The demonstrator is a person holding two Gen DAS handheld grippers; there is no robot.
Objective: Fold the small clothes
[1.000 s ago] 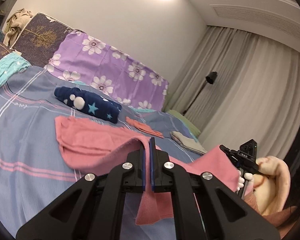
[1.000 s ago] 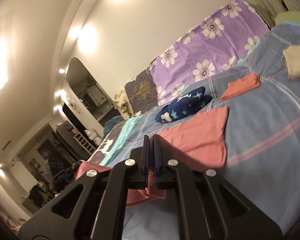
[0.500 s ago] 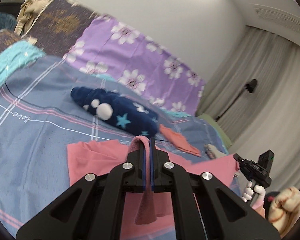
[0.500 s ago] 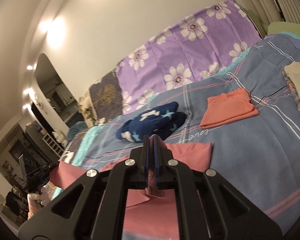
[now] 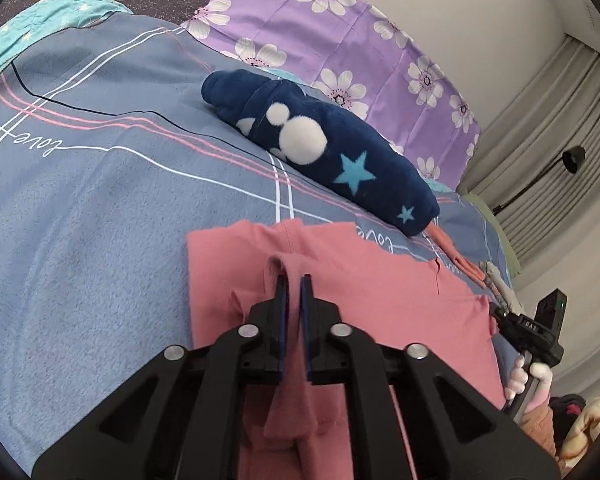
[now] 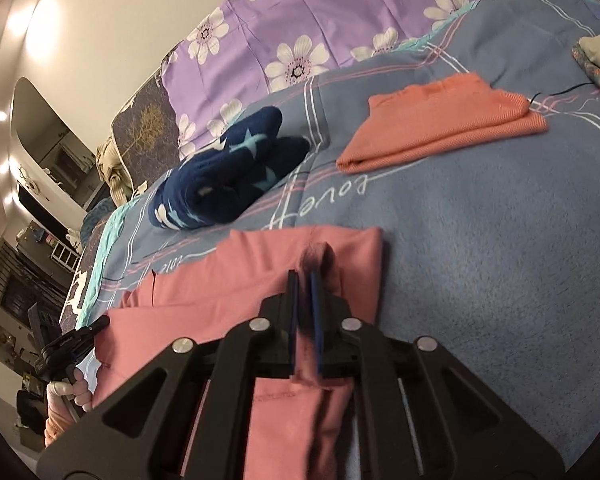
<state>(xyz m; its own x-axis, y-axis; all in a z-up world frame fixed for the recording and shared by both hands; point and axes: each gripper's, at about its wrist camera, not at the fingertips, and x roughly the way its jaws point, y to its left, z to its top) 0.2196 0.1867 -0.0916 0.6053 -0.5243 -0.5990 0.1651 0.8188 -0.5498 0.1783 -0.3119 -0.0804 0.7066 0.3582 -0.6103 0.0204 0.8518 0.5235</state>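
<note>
- Pink garment (image 5: 364,288) lies on the bed (image 5: 80,220), on the near side of the navy star-patterned bundle (image 5: 320,148), its front half doubled over toward that bundle.
- Left gripper (image 5: 294,284) has its jaws opening, with a raised fold of the pink cloth between them; the right gripper (image 6: 305,280) is also opening, with the other corner's fold between its jaws.
- Risk: the soft knit may cling to a pad as the jaws part, so a gripper drawn back early would drag its corner off the layer beneath and skew the fold.
- Risk: if one side lets go before the other, the folded edge nearest the navy bundle would likely land crooked.
- Risk: the pinched ridges may stay standing as wrinkles, leaving the fold lumpy.
- The folded orange piece (image 6: 440,124), beyond and to the right of the navy bundle, sits well apart and seems safe from any snag.
</note>
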